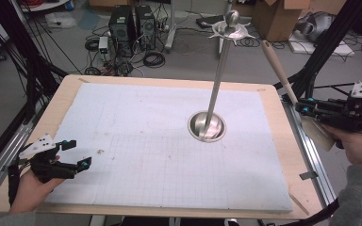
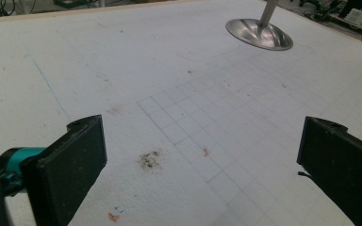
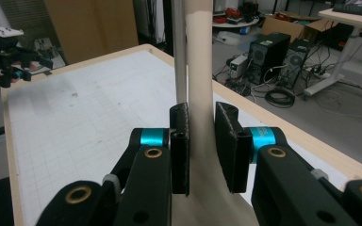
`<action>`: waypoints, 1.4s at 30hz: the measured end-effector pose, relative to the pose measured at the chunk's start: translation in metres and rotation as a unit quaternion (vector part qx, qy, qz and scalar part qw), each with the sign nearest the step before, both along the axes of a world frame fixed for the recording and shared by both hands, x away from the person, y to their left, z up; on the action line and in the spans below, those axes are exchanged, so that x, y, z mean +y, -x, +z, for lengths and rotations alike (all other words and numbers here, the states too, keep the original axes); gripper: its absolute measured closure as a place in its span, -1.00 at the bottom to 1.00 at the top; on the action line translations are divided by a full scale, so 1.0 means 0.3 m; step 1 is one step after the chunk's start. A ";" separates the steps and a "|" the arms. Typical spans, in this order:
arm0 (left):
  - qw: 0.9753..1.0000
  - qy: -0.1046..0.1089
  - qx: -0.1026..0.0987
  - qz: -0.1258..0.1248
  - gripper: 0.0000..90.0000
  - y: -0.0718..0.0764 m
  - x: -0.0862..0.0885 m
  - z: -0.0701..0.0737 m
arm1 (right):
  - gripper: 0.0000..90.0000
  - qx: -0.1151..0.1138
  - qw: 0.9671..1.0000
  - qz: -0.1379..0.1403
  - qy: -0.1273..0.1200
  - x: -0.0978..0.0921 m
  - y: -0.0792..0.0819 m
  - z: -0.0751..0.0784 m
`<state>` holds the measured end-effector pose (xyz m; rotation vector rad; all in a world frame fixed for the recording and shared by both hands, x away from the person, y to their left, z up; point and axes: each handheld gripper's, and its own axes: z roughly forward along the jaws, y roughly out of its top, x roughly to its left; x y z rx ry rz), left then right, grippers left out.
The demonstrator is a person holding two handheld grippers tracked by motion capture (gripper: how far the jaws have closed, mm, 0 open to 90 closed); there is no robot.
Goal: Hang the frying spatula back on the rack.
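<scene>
A metal stand rises from a round base on the white gridded mat; a ring of hooks and a ball top it. My right gripper is past the table's right edge, shut on a long beige wooden utensil, whose handle slants up and away. In the right gripper view the jaws pinch the utensil's neck, with the stand's pole behind. My left gripper is low at the mat's near left corner, open and holding nothing. The base lies far ahead.
The mat lies on a wooden tabletop with a metal rail along the right side. Black frame struts stand at both sides. Computer towers, cables and cartons are on the floor beyond the far edge.
</scene>
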<state>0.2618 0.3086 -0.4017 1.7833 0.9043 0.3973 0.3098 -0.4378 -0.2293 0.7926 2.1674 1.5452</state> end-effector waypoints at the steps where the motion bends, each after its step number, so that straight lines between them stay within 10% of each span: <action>1: 1.000 0.000 0.000 -0.001 -0.95 0.000 0.000 0.000 | 0.70 -0.002 1.000 0.001 0.001 0.001 0.000 0.002; 42: 1.000 0.006 0.004 0.008 -0.95 0.006 0.023 -0.008 | 0.69 0.004 1.000 0.012 -0.017 0.049 -0.049 0.026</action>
